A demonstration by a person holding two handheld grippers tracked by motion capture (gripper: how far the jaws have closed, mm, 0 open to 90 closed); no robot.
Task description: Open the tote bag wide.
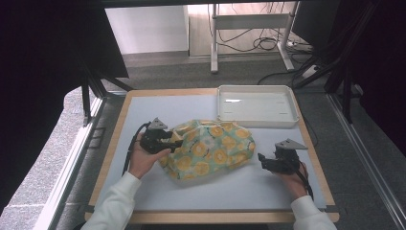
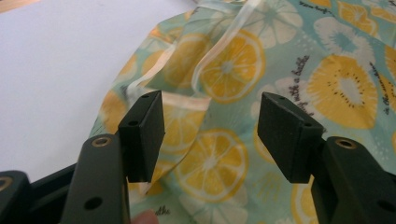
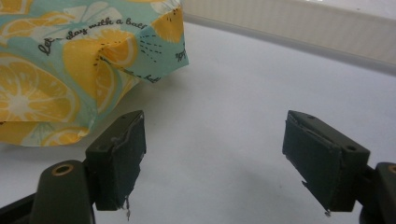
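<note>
From the high view, a crumpled lemon-print cloth (image 1: 209, 149) lies in the middle of the frame on the white table (image 1: 230, 187), just below a white tray (image 1: 256, 105). The left gripper (image 1: 173, 143) sits at its left edge; the right gripper (image 1: 262, 158) waits just off its right edge.

In the left gripper view, the jaws stand apart over the cloth (image 2: 261, 84), pinching nothing.

In the right gripper view, the jaws gape wide over bare table, the cloth (image 3: 60, 70) at upper left.

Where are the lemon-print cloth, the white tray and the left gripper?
lemon-print cloth (image 1: 210, 149), high view, middle of the bunched fabric.
white tray (image 1: 257, 121), high view, near rim.
left gripper (image 2: 210, 133), left gripper view, midway between its open fingertips, over the cloth.
</note>
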